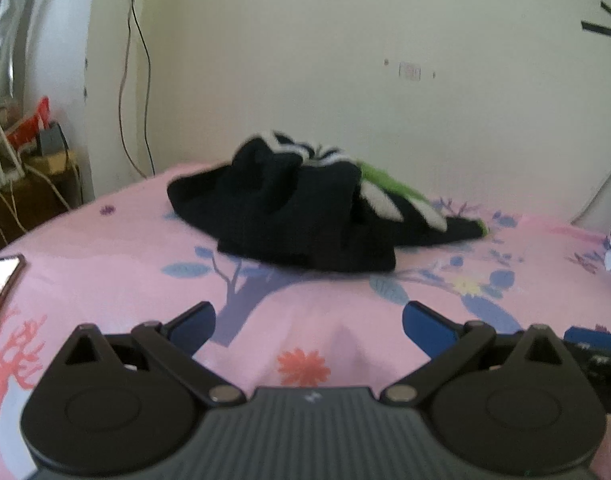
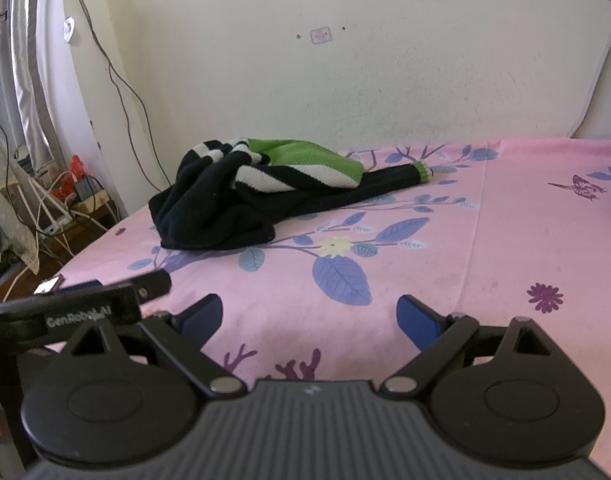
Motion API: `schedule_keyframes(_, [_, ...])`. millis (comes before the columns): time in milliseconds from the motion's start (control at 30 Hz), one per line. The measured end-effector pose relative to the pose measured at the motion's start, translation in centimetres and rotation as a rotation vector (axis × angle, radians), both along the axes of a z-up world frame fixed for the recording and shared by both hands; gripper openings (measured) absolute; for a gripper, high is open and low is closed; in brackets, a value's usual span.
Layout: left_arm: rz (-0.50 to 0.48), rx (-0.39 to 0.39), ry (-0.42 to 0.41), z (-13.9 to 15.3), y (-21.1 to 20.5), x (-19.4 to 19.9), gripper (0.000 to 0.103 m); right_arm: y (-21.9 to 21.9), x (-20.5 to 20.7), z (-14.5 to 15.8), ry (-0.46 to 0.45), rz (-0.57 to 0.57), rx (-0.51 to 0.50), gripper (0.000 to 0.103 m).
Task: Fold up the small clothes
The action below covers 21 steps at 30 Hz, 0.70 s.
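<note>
Left wrist view, left to right: phone [image 1: 3,276] at 9 o'clock on the bed edge, screen lit. Cluttered side table [image 1: 45,168] with cables beyond it at 10 o'clock. Left gripper [image 1: 308,322] low centre, blue fingers [image 1: 195,326] spread wide, nothing between them, hovering over the pink floral bedsheet [image 1: 145,248]. Small sweater [image 1: 297,216] at 12 o'clock from the gripper, crumpled in a heap on the sheet, mostly black with white stripes and a green patch; well apart from the fingertips. View is slightly blurred.

Right wrist view, left to right: the left gripper's body enters at 9 o'clock, just beside the right one. Right gripper [image 2: 308,320] also spread wide, empty, above the sheet. Sweater at 11 o'clock, unfolded, one black sleeve with green cuff [image 2: 422,171] stretched out toward 1 o'clock. Wall [image 2: 385,80] behind.
</note>
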<state>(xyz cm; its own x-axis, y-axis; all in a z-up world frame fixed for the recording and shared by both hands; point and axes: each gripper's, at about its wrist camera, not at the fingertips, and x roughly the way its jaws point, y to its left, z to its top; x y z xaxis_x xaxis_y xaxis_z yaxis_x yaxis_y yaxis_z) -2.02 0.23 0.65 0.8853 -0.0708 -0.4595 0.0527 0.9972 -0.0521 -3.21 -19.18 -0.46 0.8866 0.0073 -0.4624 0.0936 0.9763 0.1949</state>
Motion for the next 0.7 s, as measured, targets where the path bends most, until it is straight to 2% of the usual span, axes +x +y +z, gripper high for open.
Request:
schedule_keyframes(233, [0.031,-0.022,-0.071,0.64,0.04,-0.62,0.103,0.04,0.05,-0.01,0.000,0.000,0.004,0.087])
schedule_keyframes(400, [0.029,-0.016,-0.031,0.44,0.16,-0.25,0.103,0.02,0.02,0.04,0.001,0.000,0.005,0.087])
schedule_keyframes(600, [0.030,0.008,-0.034,0.31,0.10,-0.31,0.103,-0.02,0.05,0.04,0.001,0.001,0.006,0.087])
schedule_keyframes(700, [0.000,0.006,-0.019,0.31,0.06,0.00,0.103,-0.04,0.01,0.05,-0.001,-0.002,0.011,0.087])
